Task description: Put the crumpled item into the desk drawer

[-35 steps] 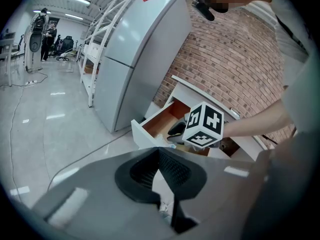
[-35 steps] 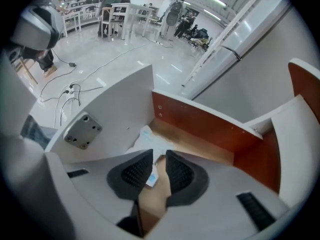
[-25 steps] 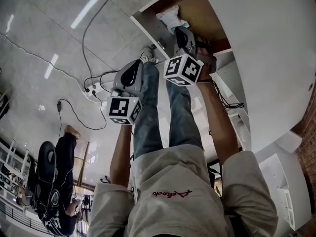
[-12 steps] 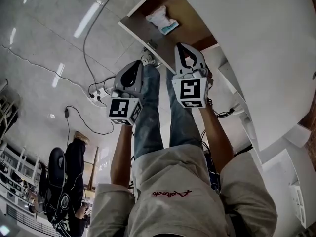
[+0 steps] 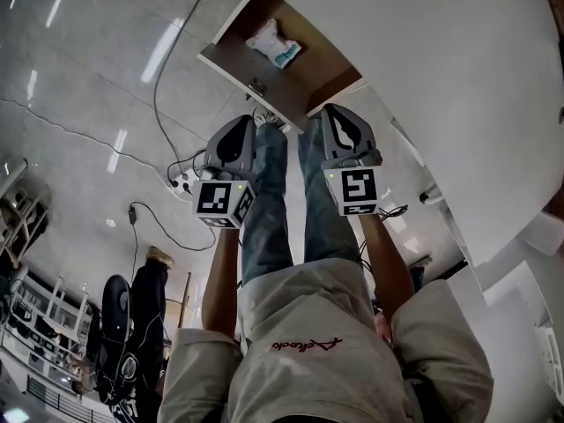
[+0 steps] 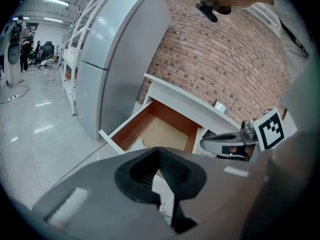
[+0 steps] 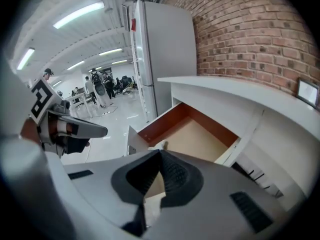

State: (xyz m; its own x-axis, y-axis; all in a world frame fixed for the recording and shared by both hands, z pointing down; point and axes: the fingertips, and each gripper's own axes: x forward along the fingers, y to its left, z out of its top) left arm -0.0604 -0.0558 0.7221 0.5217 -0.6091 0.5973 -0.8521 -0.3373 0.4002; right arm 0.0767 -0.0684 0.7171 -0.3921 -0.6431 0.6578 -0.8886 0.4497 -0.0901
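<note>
The crumpled item (image 5: 273,44), a white and blue packet, lies on the brown floor of the open desk drawer (image 5: 251,70) at the top of the head view. Both grippers hang below the drawer's front, apart from it. My left gripper (image 5: 241,122) is shut with nothing in it, and my right gripper (image 5: 331,109) is likewise shut and empty. In the left gripper view a white scrap of the item (image 6: 137,144) peeks over the shut left gripper (image 6: 159,152), inside the drawer (image 6: 131,127). The right gripper view shows the item (image 7: 161,144) just above the right gripper (image 7: 160,155), in the drawer (image 7: 175,117).
The white desk top (image 5: 441,77) curves to the right of the drawer. A tall grey fridge (image 6: 120,49) stands left of the desk against a brick wall (image 6: 225,59). Cables (image 5: 159,69) and a power strip (image 5: 183,181) lie on the glossy floor. A person (image 5: 132,324) stands far back.
The right gripper, which a second ago reached over the drawer beside the item, has drawn back below the drawer front. The item stays in the drawer. The left gripper has barely moved.
</note>
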